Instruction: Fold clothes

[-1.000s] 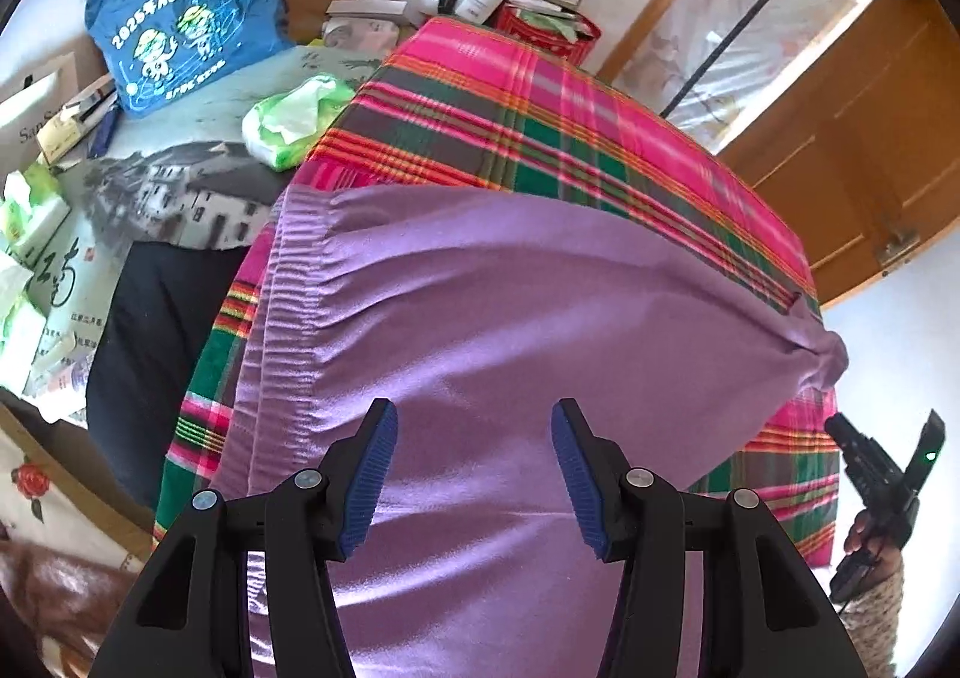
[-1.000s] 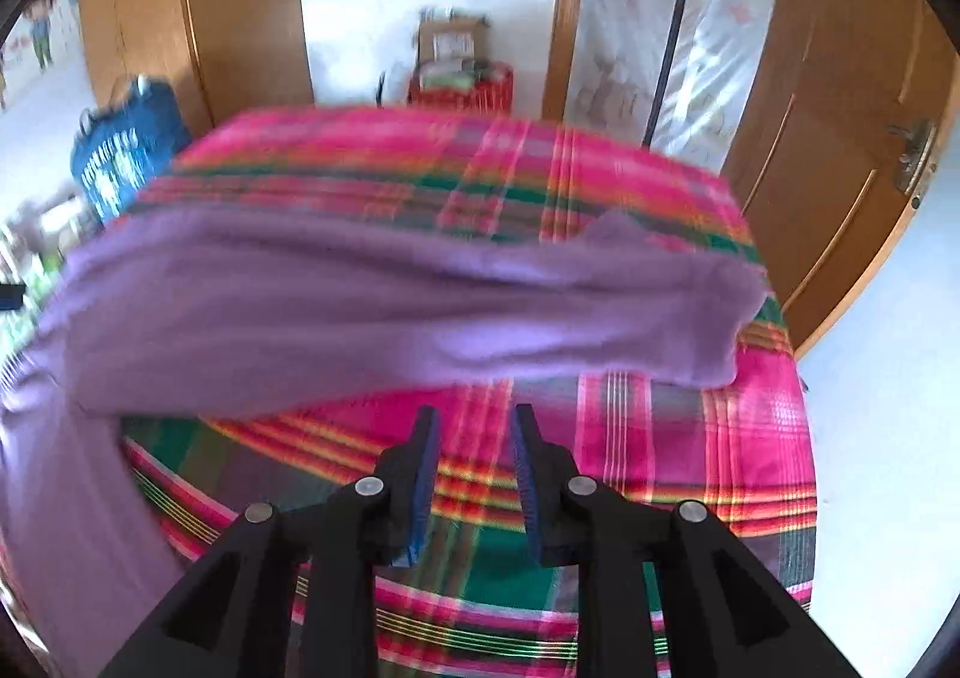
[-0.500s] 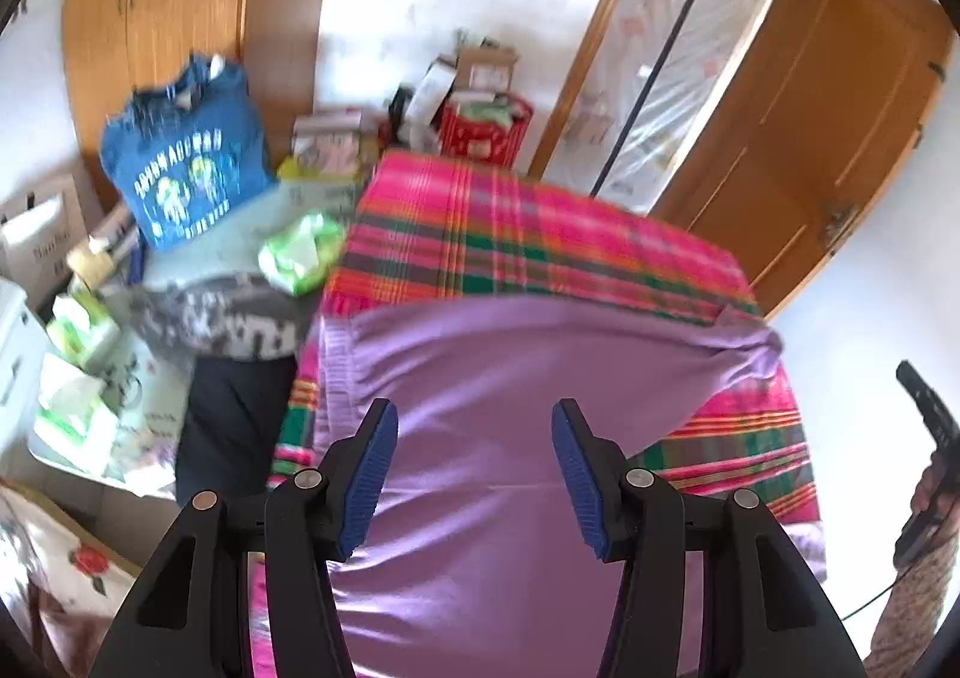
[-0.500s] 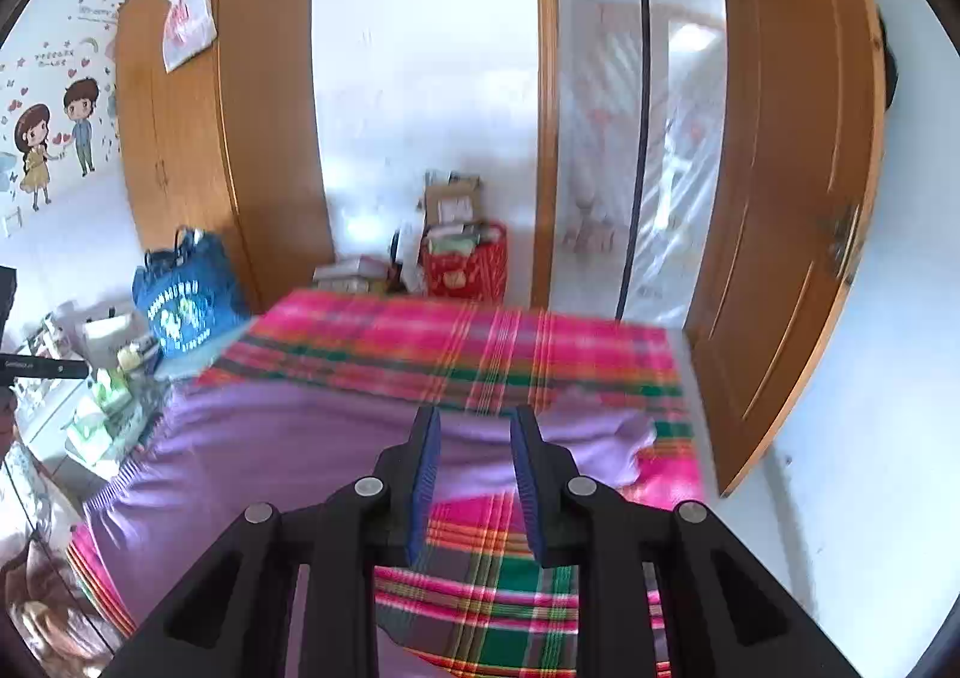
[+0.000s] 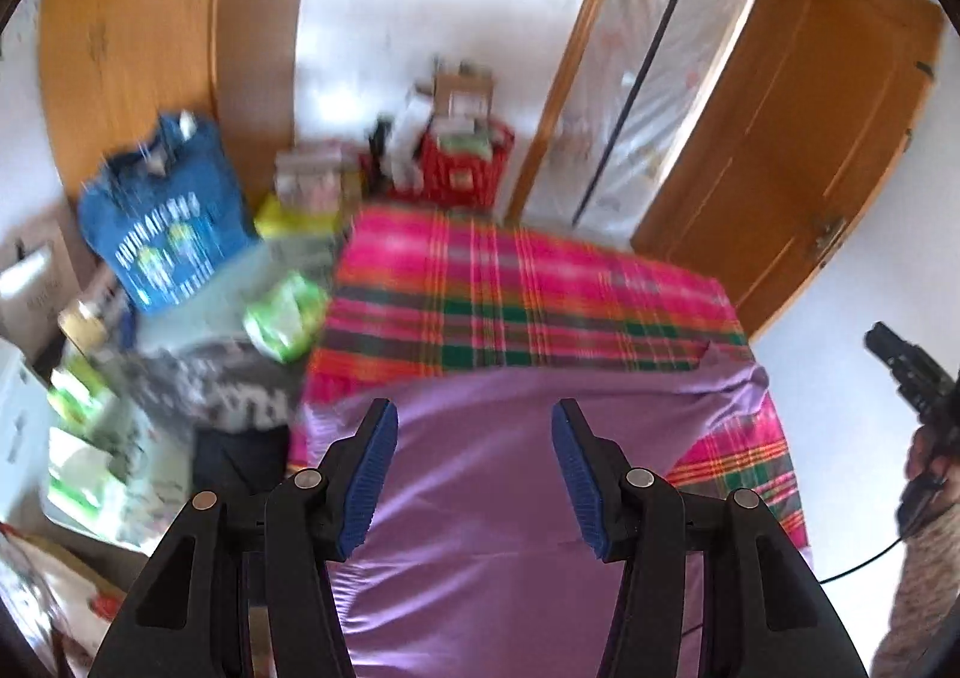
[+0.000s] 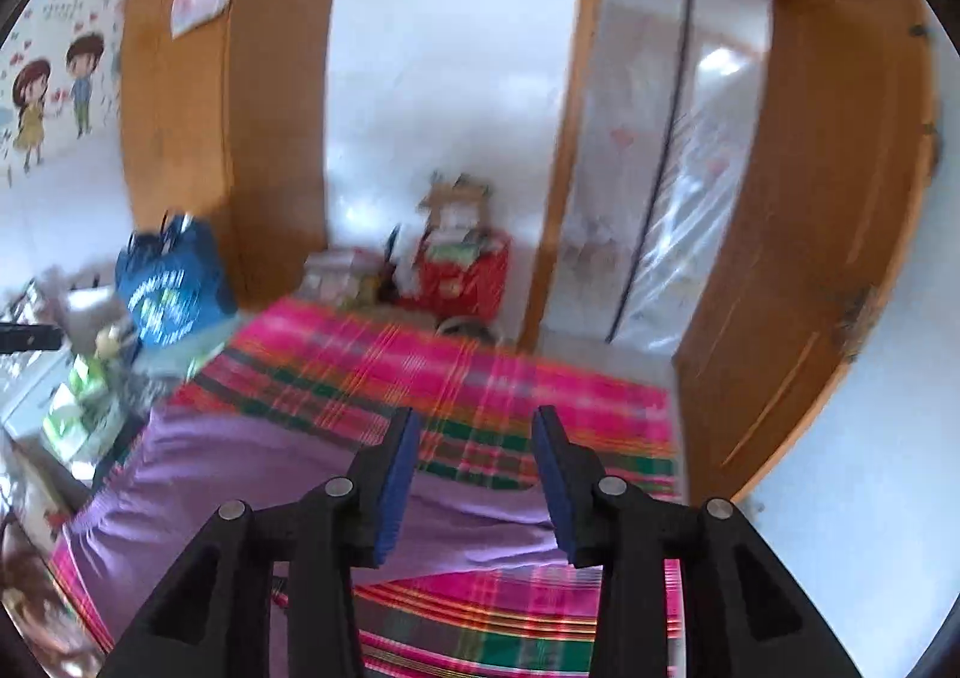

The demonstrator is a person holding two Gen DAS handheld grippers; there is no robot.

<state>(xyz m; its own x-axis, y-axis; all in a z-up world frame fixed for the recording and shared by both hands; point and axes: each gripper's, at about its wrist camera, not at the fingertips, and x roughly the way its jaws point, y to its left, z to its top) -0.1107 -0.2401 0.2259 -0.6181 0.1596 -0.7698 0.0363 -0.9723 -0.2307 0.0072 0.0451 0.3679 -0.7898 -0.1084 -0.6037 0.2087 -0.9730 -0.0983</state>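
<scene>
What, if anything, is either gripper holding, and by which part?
Nothing. The left gripper is open and the right gripper has opening jaws, both above the purple garment on the plaid cloth.

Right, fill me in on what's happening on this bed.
A person is folding clothes with a pair of handheld tongs. A purple garment lies spread across the pink plaid bedspread, one end bunched near the right edge. Neither tool holds anything: the left tongs stand open above the cloth, and the right tongs are opening with nothing between them. Bags and boxes crowd the floor beside the bed.
</scene>
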